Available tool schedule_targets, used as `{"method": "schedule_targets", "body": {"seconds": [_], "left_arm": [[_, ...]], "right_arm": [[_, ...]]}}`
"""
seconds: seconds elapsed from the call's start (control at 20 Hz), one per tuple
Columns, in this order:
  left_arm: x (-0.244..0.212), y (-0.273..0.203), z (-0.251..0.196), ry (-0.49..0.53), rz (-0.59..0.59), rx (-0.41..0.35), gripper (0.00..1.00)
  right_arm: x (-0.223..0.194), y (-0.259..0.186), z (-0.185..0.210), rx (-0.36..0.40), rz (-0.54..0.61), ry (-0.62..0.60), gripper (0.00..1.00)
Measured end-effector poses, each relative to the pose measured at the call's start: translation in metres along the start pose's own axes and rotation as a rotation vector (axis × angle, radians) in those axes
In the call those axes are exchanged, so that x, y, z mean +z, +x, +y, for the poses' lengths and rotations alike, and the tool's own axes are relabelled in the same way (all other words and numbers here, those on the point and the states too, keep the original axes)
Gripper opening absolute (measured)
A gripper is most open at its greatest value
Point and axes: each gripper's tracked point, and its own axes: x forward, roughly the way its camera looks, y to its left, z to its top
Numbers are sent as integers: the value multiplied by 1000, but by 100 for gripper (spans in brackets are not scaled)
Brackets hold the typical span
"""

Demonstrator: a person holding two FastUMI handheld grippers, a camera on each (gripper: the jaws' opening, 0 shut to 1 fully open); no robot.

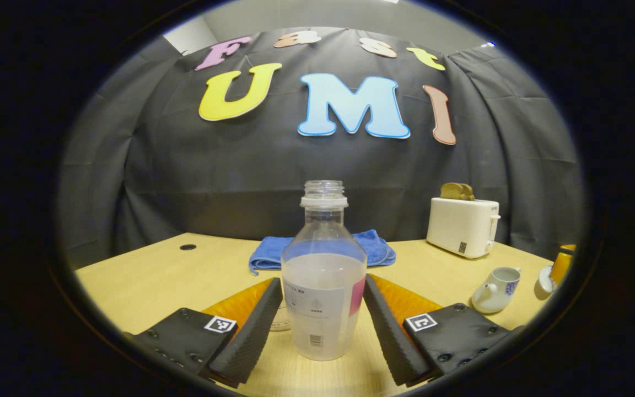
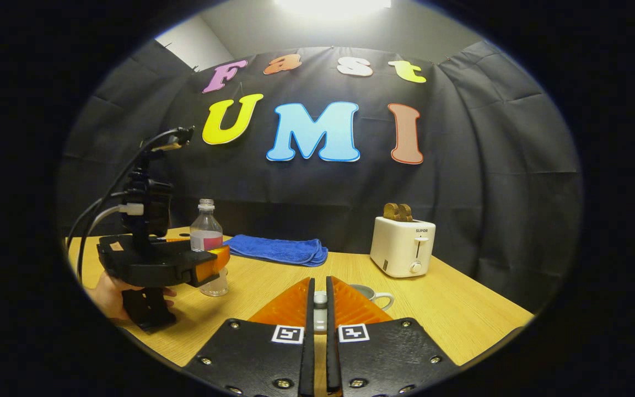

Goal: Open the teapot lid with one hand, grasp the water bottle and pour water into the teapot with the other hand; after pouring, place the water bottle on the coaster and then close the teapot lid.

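While the left gripper (image 1: 323, 322) sits w/ its fingers spread wide on either side of the water bottle (image 1: 323, 286), they're not quite touching it afaict. Bottle's upright on the table (image 1: 146, 275), cap off, roughly half full, and a clear coaster (image 1: 281, 320) peeks out just behind its left side. Right gripper (image 2: 317, 314) is pinched narrow on the small white teapot lid (image 2: 320, 299), held above the teapot (image 2: 370, 296). In the left gripper view the teapot (image 1: 495, 289) stands open, well right of the bottle. Blue towel (image 1: 375, 248) and toaster (image 1: 462, 226) sit at the back.
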Motion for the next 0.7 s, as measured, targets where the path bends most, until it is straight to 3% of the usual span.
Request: {"method": "schedule_targets", "body": {"seconds": [0.1,0.2,0.5,0.7], "left_arm": [[2,3,1,5,-11,1,100],[0,4,2,4,-11,0,89],[3,0,-1,5,-7,0,87],[20,-4,-11,92,-29,-11,87]], "right_arm": [[3,-6,1,4,-3,5,8],[4,-13,4,11,-7,13,8],[9,-41,16,42,-14,27,8],[11,-63,22,65,-11,43,8]]}}
